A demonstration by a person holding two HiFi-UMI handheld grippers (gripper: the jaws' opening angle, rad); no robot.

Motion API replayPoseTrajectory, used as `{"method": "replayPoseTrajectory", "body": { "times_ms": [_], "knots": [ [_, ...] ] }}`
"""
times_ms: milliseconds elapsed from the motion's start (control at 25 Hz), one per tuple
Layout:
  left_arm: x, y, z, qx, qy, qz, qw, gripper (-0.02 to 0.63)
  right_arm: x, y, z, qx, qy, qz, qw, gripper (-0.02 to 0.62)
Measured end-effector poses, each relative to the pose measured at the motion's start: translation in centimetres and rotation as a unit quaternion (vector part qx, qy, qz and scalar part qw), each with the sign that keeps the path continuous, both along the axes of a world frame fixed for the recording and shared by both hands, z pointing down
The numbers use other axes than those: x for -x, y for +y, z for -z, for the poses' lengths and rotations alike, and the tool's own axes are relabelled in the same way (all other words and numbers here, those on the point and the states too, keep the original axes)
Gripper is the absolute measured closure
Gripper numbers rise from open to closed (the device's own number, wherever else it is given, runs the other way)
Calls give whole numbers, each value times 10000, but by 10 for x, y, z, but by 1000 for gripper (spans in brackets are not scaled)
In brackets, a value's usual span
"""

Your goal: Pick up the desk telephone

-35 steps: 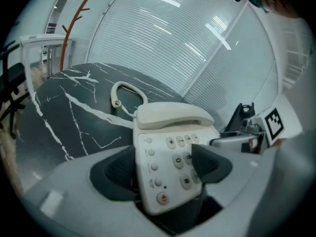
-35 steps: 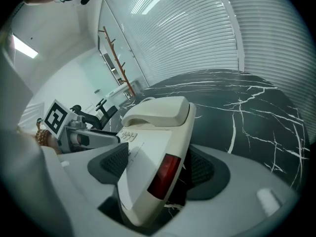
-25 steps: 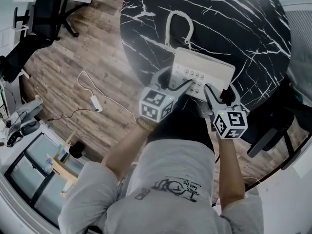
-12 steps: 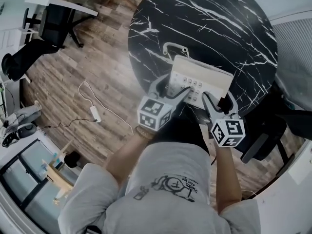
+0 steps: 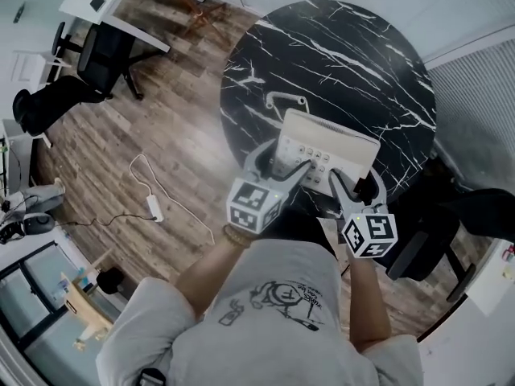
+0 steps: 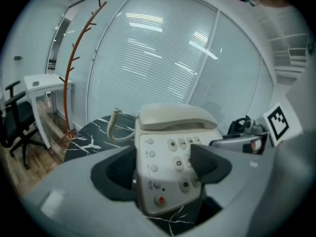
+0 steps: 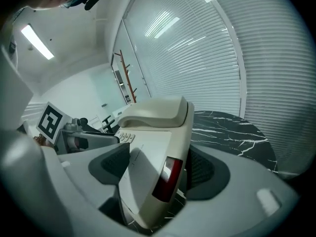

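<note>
The desk telephone (image 5: 326, 147) hangs between both tools, above the near edge of the bench (image 5: 362, 55). I judge it clear of the surface, since marble shows under its front lip in the left gripper view.

The left hand-held gripper (image 5: 282, 161) is clamped on the near left corner, one pad against the side wall and the other on the key face. The right hand-held gripper (image 5: 354, 182) grips the near right corner with its jaws set wide, beside the dark red window (image 7: 165, 179).

I read the two-corner hold as a way to keep the wedge-shaped body level, so the handset (image 6: 175, 117) does not slide from its cradle. The coiled cord (image 5: 286, 101) trails in a loose loop onto the bench, so I expect no pull from it.

The body is smooth cream plastic with rounded edges and small round keys. The pads are dark and finely textured, which suits a slick shell. The bench is round, glossy black stone with white veins.
</note>
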State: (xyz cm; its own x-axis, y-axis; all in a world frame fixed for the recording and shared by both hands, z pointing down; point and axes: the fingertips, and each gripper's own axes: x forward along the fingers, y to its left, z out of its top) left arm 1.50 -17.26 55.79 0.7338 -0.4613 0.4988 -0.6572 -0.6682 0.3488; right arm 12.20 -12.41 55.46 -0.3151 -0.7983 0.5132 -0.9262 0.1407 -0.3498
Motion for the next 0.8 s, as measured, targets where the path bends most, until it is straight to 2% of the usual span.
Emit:
{"method": "replayPoseTrajectory", "body": {
  "times_ms": [480,800],
  "knots": [
    [-5,-4,93,-599,129,80,9981,256,-6,-6,91,-544,149,-92,9984,253],
    [-8,-7,158,-1126,167,181,9933,255,-8,-8,152,-1008,211,-132,9946,253]
  ]
}}
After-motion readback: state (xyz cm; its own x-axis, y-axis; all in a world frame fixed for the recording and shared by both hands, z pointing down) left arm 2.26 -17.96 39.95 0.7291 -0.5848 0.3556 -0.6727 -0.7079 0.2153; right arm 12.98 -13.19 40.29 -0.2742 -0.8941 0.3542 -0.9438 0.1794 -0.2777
